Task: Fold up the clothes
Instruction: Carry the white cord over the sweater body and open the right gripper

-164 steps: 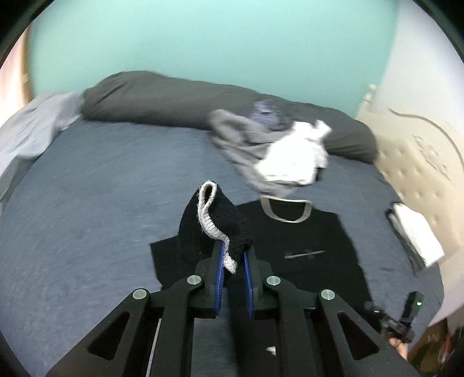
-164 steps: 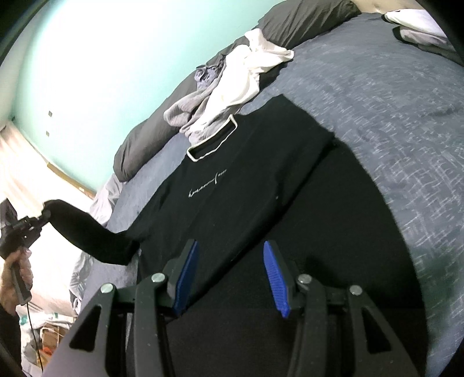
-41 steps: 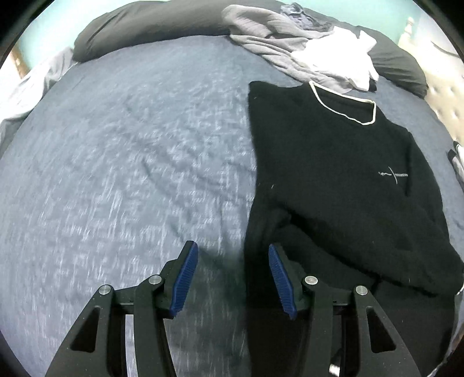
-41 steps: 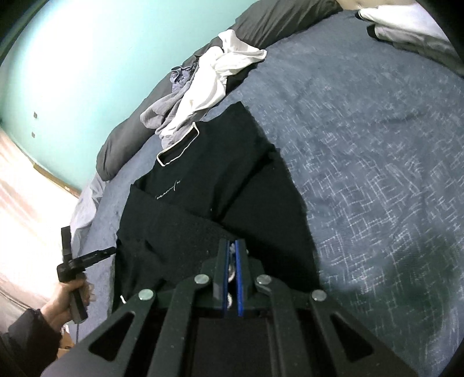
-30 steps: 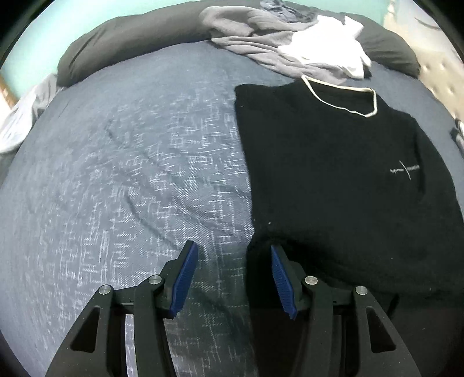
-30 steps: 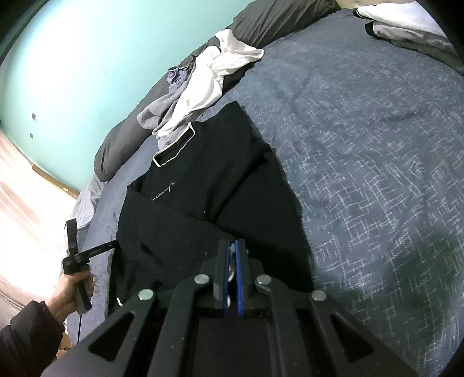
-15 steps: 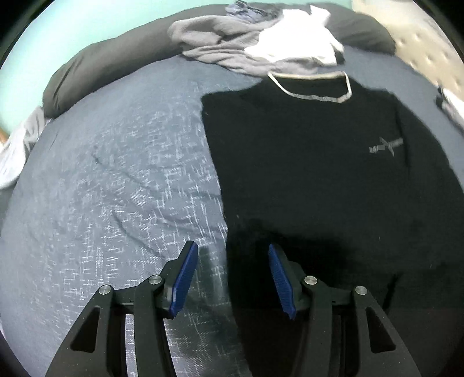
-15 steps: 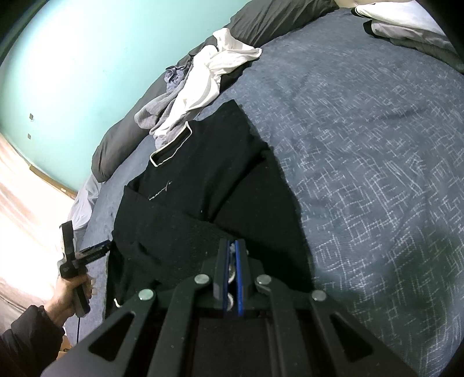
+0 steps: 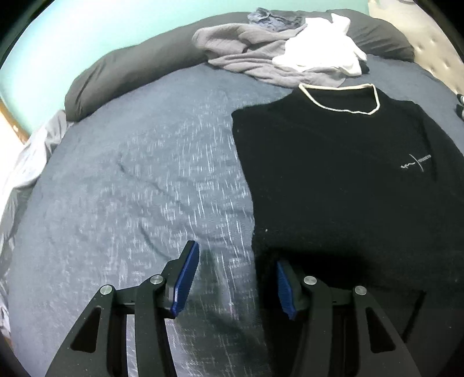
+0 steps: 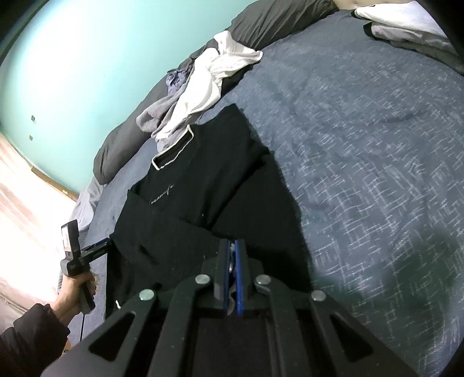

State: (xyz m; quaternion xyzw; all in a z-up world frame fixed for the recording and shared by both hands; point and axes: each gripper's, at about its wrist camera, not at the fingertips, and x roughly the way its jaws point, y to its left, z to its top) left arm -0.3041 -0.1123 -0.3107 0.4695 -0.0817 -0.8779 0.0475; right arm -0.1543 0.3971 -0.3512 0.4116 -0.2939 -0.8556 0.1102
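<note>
A black sweater (image 9: 342, 174) with a pale collar trim (image 9: 342, 108) lies flat on the blue-grey bed (image 9: 130, 188). My left gripper (image 9: 235, 278) is open and low over the bed. The sweater's lower left edge lies just inside its right pad (image 9: 285, 290). In the right wrist view the sweater (image 10: 208, 162) has a sleeve folded across its lower body. My right gripper (image 10: 231, 246) is shut on the sweater's fabric at the near right, and a pale bit of trim shows between its pads. A hand (image 10: 78, 287) holds the left gripper (image 10: 87, 252) at the sweater's far corner.
A heap of grey and white clothes (image 9: 278, 58) lies just beyond the collar, against a long dark grey pillow (image 9: 130, 72). Folded pale clothes (image 10: 406, 26) sit at the bed's far right. A light grey cloth (image 9: 26, 162) hangs at the left edge. A padded headboard (image 9: 435, 43) stands right.
The left gripper has let go of the sleeve cuff, opened and come down to the sweater's lower left edge. The right gripper went from open to shut on the sweater.
</note>
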